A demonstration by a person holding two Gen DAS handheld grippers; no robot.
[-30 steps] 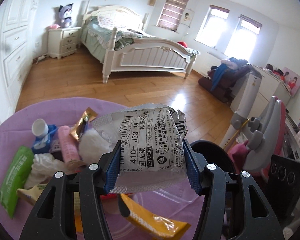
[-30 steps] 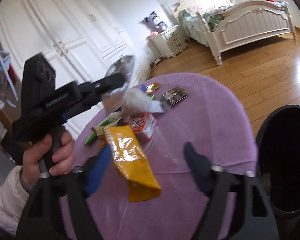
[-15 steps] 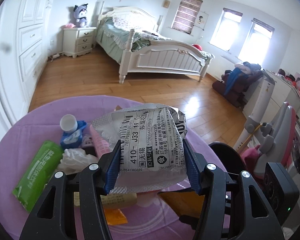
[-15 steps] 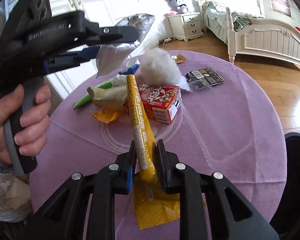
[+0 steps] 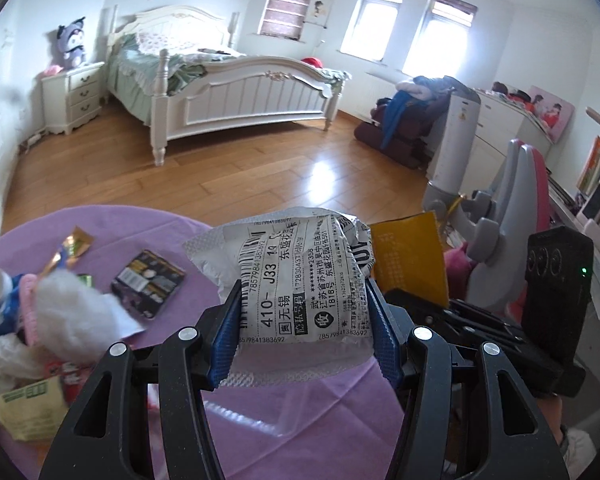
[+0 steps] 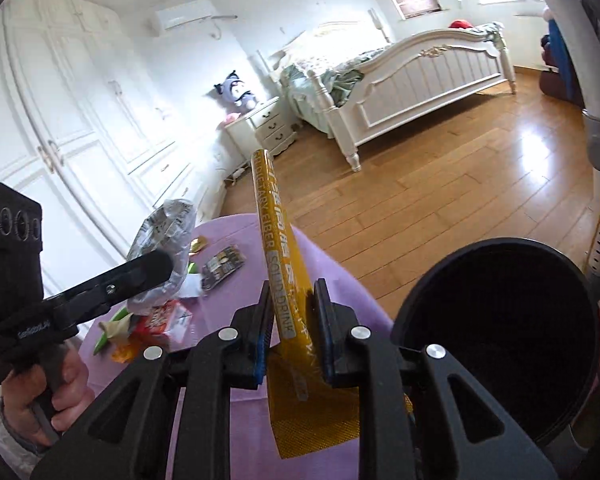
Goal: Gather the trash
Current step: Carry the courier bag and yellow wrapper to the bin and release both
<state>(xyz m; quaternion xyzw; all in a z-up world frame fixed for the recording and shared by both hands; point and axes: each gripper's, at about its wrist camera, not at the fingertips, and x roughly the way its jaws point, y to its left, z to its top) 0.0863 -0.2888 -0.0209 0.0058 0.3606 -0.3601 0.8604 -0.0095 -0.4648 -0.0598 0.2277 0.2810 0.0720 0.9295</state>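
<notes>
My left gripper (image 5: pixel 304 312) is shut on a crumpled silver mailer bag (image 5: pixel 300 276) with a printed shipping label, held above the purple table (image 5: pixel 300 420). My right gripper (image 6: pixel 293 300) is shut on a long yellow drink sachet (image 6: pixel 280 232) that sticks up and forward, lifted off the table. The round black bin (image 6: pixel 416 300) stands open just right of the right gripper, beside the table edge. In the right wrist view the left gripper (image 6: pixel 140 272) and its bag (image 6: pixel 164 236) sit to the left, with a hand on the handle. The sachet (image 5: pixel 408 256) also shows right of the bag.
Loose trash lies on the table's left part: a white cotton wad (image 5: pixel 72 320), a black packet (image 5: pixel 148 282), a gold wrapper (image 5: pixel 74 244), a red box (image 6: pixel 160 316). Beyond are wooden floor (image 5: pixel 240 184), a white bed (image 5: pixel 240 96) and a grey-pink chair (image 5: pixel 512 200).
My right gripper closed on the yellow sachet, lifted it off the table and swung right beside the bin. The left gripper, still gripping the bag, swung right as well.
</notes>
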